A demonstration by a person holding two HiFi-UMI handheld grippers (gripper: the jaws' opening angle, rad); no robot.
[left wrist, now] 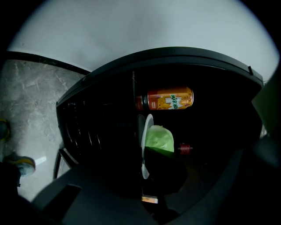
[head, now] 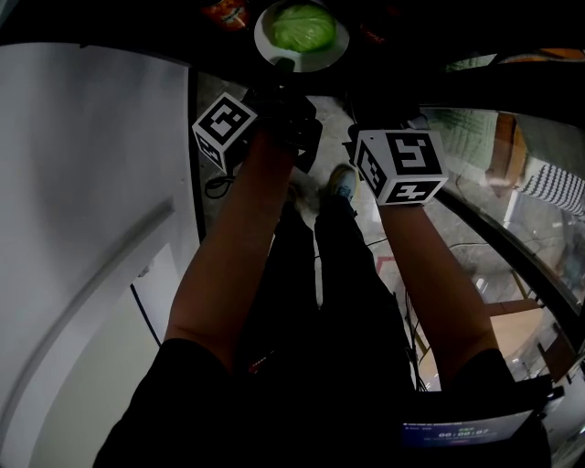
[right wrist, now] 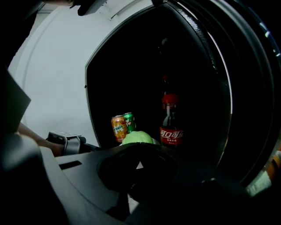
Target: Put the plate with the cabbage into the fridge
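A white plate (head: pixel 265 41) with a green cabbage (head: pixel 304 26) on it is held out in front of me in the dark fridge opening. My left gripper (head: pixel 283 66) is shut on its near rim; in the left gripper view the plate (left wrist: pixel 147 127) stands edge-on between the jaws (left wrist: pixel 145 176), with the cabbage (left wrist: pixel 160 138) to its right. My right gripper (head: pixel 358 90) reaches in from the right. In the right gripper view the cabbage (right wrist: pixel 137 138) sits just past the jaws (right wrist: pixel 138 169), and a sliver of white plate (right wrist: pixel 138 165) shows between them.
Inside the dark fridge stand a cola bottle (right wrist: pixel 170 127), an orange can (right wrist: pixel 118 127) and a green can (right wrist: pixel 129 122). The orange can (left wrist: pixel 169 99) lies close beyond the plate. The white fridge wall (head: pixel 82 228) fills the left. My legs and the stone floor (head: pixel 366 228) are below.
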